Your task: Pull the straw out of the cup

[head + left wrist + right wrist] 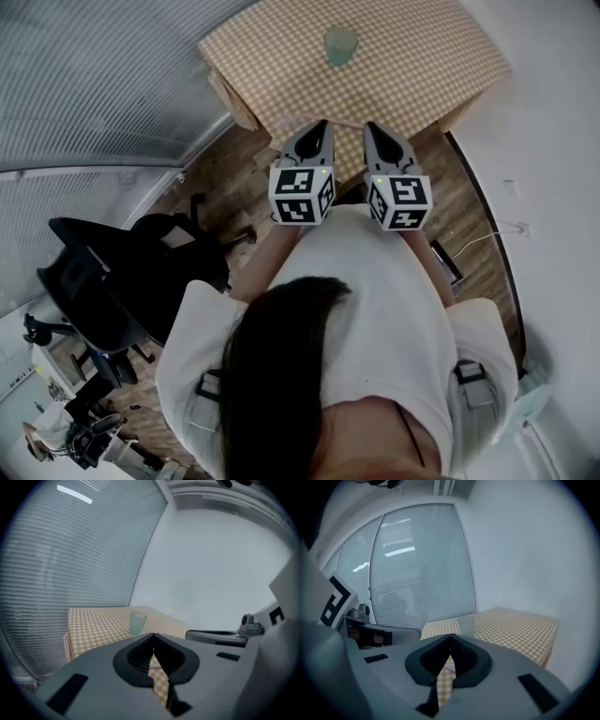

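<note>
Person: white short-sleeved shirt [375,300], long dark hair [272,375], a grey buckled strap [473,382] on each side of the shirt. Left gripper [321,125] and right gripper [373,126] are of the same build: smooth grey shell tapering to a point, with a black surround at the jaws. Ribbed black pads [140,656] sit inside, and flat black rectangular slots [530,685] are set in the shell. Each carries a white marker cube [302,195] printed with black squares, with a small green light [323,172] at the cube's top edge.
</note>
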### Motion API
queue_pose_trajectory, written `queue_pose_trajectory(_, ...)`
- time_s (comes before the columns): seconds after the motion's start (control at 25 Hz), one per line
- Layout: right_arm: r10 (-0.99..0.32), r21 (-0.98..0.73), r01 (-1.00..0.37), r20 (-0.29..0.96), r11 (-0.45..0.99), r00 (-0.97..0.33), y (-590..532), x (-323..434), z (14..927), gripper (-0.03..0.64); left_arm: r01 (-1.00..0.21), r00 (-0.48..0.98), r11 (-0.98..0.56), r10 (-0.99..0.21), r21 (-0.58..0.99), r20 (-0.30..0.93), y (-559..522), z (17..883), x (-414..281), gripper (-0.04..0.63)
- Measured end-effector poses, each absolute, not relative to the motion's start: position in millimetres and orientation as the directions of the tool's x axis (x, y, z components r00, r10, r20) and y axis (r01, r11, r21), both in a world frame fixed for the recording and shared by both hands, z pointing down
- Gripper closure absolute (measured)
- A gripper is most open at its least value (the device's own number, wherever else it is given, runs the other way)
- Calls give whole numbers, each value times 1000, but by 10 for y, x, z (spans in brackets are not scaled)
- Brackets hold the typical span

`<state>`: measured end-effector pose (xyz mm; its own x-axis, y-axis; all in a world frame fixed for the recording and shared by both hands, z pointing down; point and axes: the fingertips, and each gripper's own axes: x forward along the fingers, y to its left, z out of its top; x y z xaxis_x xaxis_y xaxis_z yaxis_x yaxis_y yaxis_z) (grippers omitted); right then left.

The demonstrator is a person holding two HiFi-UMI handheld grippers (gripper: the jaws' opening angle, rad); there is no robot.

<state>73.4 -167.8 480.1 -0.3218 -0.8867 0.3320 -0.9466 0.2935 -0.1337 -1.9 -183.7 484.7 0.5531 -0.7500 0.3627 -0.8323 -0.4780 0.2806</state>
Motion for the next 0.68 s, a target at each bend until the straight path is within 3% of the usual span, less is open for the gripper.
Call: queue_pose_trajectory(0.68,-870,-144,-940,358,308,-340,-1773,642,4886,583,-830,558,-501,-737,246,382,-1912,4866,-37,586)
